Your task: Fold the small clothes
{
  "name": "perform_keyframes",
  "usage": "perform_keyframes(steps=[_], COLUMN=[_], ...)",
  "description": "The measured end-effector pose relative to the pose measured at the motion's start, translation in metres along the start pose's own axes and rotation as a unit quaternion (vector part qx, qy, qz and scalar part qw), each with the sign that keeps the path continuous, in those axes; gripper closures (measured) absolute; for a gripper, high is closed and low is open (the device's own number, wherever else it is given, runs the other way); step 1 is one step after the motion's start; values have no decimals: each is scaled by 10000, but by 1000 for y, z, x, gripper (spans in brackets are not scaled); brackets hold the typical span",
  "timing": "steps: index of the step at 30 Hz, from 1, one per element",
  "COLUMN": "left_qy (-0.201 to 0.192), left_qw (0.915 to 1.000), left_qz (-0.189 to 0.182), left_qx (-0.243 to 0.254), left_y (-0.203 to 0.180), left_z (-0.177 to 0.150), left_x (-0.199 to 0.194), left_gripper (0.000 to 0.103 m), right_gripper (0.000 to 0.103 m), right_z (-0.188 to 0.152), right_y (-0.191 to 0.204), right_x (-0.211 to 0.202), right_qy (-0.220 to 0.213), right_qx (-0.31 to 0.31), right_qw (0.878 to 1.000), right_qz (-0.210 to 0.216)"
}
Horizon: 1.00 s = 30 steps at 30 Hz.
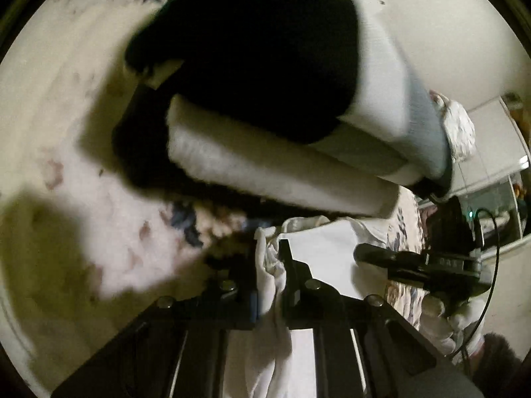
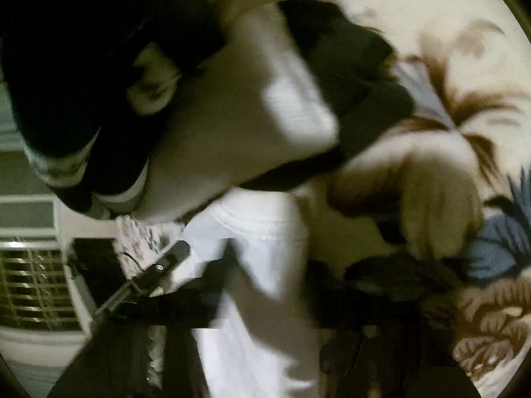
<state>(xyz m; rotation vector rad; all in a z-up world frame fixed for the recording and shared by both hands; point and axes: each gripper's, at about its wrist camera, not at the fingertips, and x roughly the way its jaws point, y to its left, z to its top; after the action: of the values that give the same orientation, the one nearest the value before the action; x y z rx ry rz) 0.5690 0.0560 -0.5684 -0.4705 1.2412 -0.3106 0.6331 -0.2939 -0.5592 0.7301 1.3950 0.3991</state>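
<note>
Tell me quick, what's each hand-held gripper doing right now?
Left hand-held gripper: closed on the white garment.
Right hand-held gripper: too blurred to tell, white garment between its fingers.

1. Garment (image 1: 270,275) bunched between jaws of left gripper (image 1: 268,265), above bed (image 1: 49,106).
2. Right gripper (image 1: 421,265) just right of garment, over bed edge.
3. Folded clothes stack (image 1: 282,152) behind both grippers, on bed.
4. Cabinet (image 1: 497,172) far right, beyond bed.

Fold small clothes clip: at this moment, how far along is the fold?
Done: nothing looks finished; no folded piece shows. In hand: the left gripper is shut on the black and white garment, which hangs lifted over the floral bedspread. The right gripper is too blurred to judge. Left: laying it down and folding.
</note>
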Motion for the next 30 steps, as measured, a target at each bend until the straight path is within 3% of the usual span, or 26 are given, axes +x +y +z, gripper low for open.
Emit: perform_keyframes(steps=[1, 5, 10, 14, 17, 19, 20, 21, 25, 27, 30], left_qy=[-38, -274, -483, -400, -133, 191, 377, 544, 1120, 1086, 849], left_qw=[10000, 9992, 9972, 9971, 9987, 9995, 9992, 9985, 9913, 9906, 9932], left_qz=[-33, -94, -226, -361, -284, -96, -21, 93, 370, 450, 387], left_qx=[43, 269, 533, 528, 404, 228, 134, 28, -588, -701, -691], left_y=[-4, -24, -53, -62, -57, -46, -36, -29, 5, 13, 17], left_z=[-3, -17, -51, -90, -122, -154, -170, -184, -226, -228, -207], left_x=[-7, -39, -88, -125, -144, -152, -154, -156, -167, -175, -172], left_gripper=[95, 96, 95, 94, 84, 63, 57, 50, 50, 50, 50], right_gripper=[89, 91, 92, 92, 91, 85, 85, 77, 45, 43, 36], right_z=[0, -11, -56, -101, -149, -188, -211, -233, -295, -313, -310], right_y=[6, 29, 56, 70, 68, 61, 45, 37, -5, -25, -48], right_x=[-1, -18, -65, -95, -110, -116, -127, -127, -120, -122, -133], right_qy=[-39, -311, -591, -692, -552, -308, -79, 94, 798, 991, 807], right_qx=[-96, -353, -795, -1105, -1210, -1195, -1177, -1173, -901, -690, -348], right_qw=[9999, 9989, 9951, 9913, 9907, 9920, 9927, 9929, 9927, 9925, 9958], right_qz=[-72, -80, 75, 187, 280, 271, 242, 179, -94, -191, -235])
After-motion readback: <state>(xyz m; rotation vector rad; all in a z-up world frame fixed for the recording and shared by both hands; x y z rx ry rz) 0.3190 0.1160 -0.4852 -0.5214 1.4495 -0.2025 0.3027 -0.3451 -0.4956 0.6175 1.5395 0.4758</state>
